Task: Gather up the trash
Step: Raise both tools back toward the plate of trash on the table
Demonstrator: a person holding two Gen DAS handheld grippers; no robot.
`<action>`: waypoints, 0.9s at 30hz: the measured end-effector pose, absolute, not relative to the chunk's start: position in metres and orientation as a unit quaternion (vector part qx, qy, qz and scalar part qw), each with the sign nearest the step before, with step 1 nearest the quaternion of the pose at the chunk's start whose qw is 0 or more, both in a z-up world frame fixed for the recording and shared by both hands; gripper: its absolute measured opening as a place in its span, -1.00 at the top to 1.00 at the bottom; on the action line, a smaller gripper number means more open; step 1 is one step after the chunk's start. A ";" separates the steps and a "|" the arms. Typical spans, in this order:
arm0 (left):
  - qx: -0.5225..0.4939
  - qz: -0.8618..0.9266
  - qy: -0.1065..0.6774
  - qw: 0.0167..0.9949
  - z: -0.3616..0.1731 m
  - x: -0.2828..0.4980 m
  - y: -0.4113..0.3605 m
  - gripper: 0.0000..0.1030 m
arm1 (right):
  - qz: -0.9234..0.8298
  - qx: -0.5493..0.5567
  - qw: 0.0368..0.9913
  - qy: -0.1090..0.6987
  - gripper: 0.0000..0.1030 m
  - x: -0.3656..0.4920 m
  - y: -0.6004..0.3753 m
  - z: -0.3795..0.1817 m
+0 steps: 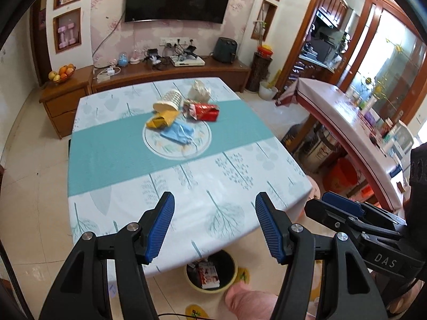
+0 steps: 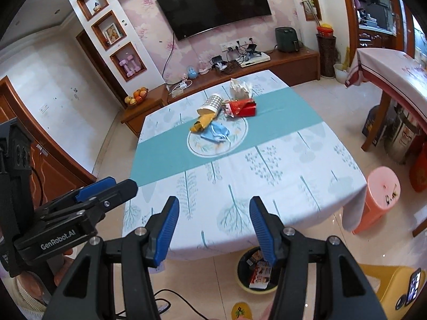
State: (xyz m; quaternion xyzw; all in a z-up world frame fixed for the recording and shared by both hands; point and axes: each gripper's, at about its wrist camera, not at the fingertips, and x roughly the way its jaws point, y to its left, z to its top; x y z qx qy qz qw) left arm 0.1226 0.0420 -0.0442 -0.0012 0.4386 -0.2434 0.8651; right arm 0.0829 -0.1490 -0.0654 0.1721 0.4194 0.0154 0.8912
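A small heap of trash lies mid-table on the tablecloth's round motif: a patterned paper cup [image 1: 169, 101] [image 2: 212, 105] on its side, a crumpled white bag [image 1: 198, 90] [image 2: 240, 88], a red packet [image 1: 204, 112] [image 2: 242, 108], a yellow wrapper [image 1: 162, 121] [image 2: 204, 122] and a blue face mask [image 1: 177, 133] [image 2: 216, 133]. My left gripper [image 1: 213, 208] [image 2: 117, 184] hangs open and empty over the table's near edge, far short of the heap. Beside it my right gripper [image 2: 214, 205] [image 1: 325, 202] is likewise open with nothing between its blue pads.
A black-lined trash bin [image 1: 210, 274] [image 2: 257, 269] holding cartons stands on the floor at the near edge of the table [image 1: 120, 160] [image 2: 280, 160]. A pink stool [image 2: 379, 200] and a yellow stool [image 2: 395, 288] sit to the right. A second covered table [image 1: 347, 112] stands farther right.
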 end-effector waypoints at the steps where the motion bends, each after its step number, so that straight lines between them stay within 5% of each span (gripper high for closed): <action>1: -0.004 -0.239 0.438 0.867 -0.044 0.127 0.042 -0.19 | 0.018 0.172 0.891 0.421 -0.07 0.090 -0.151 -0.067; 14: -0.045 -0.133 0.486 0.863 -0.086 0.249 0.010 -0.19 | 0.102 0.107 0.874 0.463 -0.07 0.251 -0.205 -0.101; 27: -0.019 -0.063 0.532 0.844 -0.122 0.394 -0.050 -0.19 | 0.214 -0.069 0.844 0.487 -0.07 0.435 -0.244 -0.155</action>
